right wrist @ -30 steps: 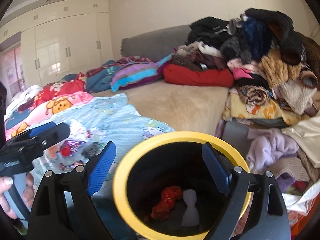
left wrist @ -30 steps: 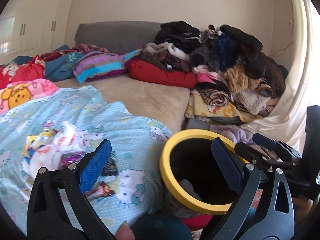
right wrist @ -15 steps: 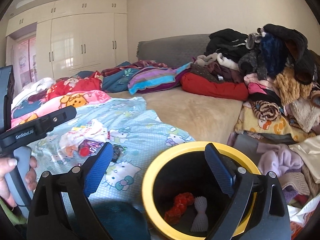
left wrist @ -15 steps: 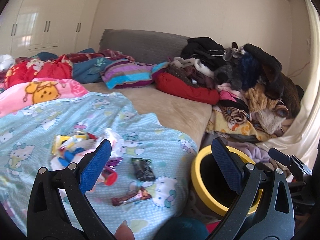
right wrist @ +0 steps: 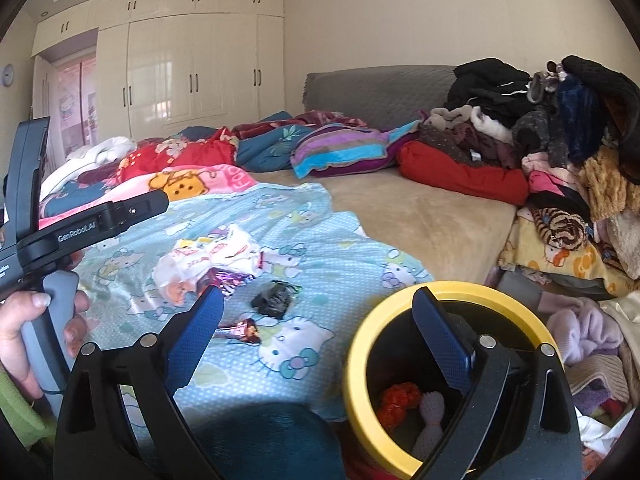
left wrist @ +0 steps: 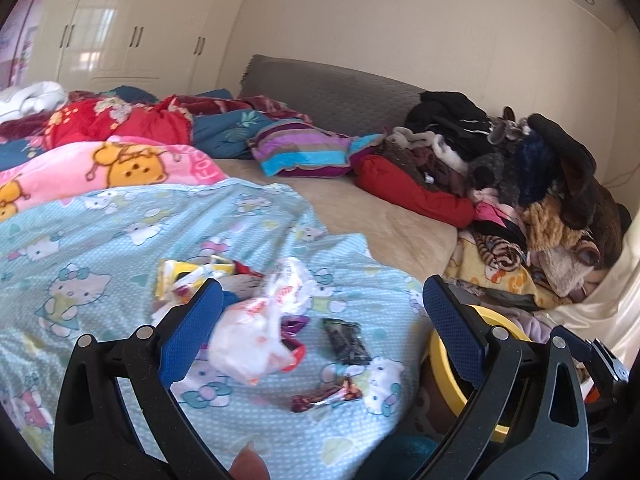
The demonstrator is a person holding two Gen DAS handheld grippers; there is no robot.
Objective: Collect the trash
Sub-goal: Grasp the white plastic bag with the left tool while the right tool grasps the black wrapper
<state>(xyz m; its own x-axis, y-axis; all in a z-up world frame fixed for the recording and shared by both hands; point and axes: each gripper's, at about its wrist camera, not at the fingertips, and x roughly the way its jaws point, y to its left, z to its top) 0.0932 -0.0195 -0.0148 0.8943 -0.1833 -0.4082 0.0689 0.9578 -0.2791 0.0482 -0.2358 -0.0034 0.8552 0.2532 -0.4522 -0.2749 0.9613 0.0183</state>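
Two views share the scene. In the left wrist view the left gripper (left wrist: 320, 320) stands spread wide and pinches nothing; between its blue pads (left wrist: 188, 336) lie the white plastic bag (left wrist: 256, 336), a dark wrapper (left wrist: 346, 340) and a purple candy wrapper (left wrist: 326, 394) on the blue cartoon blanket (left wrist: 100, 248). The blanket's edge falls just inside the right pad, and the yellow-rimmed bin (left wrist: 452, 368) sits behind that pad, off the bed.

In the right wrist view the right gripper (right wrist: 316, 320) is spread and empty; bare blanket lies between its fingers. The same trash lies beyond its left finger, the bin under its right, holding red and white scraps (right wrist: 412, 408). A hand (right wrist: 28, 336) grips the other tool at far left.
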